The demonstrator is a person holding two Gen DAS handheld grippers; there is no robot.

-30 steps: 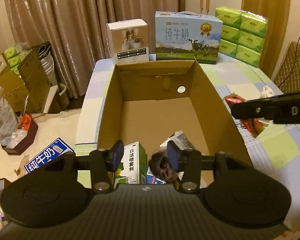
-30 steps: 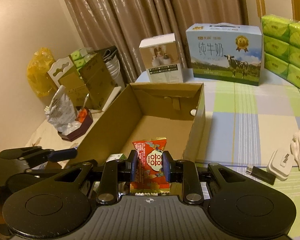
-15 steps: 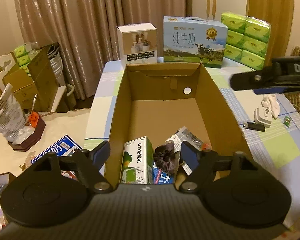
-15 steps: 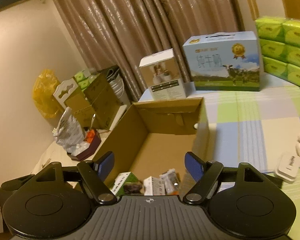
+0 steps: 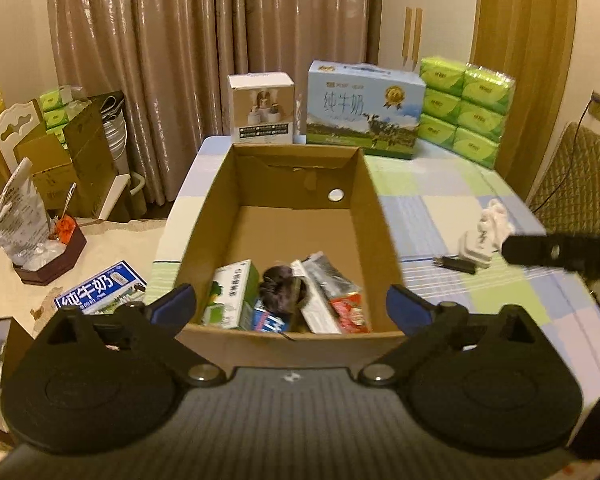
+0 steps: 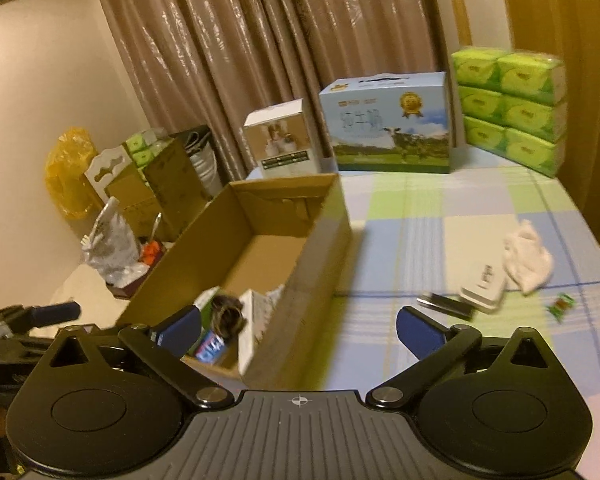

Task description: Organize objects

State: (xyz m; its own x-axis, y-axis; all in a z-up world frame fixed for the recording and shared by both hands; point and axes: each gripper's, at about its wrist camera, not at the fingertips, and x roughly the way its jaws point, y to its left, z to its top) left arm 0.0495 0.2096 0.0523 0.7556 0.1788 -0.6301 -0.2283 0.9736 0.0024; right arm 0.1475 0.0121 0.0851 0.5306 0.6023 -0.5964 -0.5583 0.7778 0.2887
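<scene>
From the left wrist camera, the left gripper [image 5: 292,310] had just been opening and its jaws stood spread wide, with nothing gripped between them. It hung just short of the near wall of the cardboard box [image 5: 220,200], which sat on the checked tablecloth [image 5: 452,216]. The sorted things lay bunched at the box's near end, just beyond the fingertips and between them in the picture: a green and white carton [image 5: 230,294] on the left, a dark scrunchie [image 5: 280,290] beside it, a small blue packet [image 5: 267,319] under that, a flat white packet [image 5: 318,288], and the red snack packet [image 5: 346,310] on the right. The far half of the box floor was bare. To the right, a white charger [image 5: 478,246], a black stick [image 5: 456,263] and a white cloth [image 5: 498,216] lay on the tablecloth, well apart from this gripper. A dark bar of the right gripper [image 5: 560,250] crossed the right edge.

From the right wrist camera, the right gripper [image 6: 298,330] had likewise just been opening and its jaws were empty and wide apart. The box's right wall [image 6: 312,280] ran between the two fingers, so the box contents lay ahead of the left finger, blurred. The black stick [image 6: 444,305], charger [image 6: 483,288], cloth [image 6: 526,258] and a small green sweet [image 6: 560,305] lay on the tablecloth beyond the right finger, near but untouched.
</scene>
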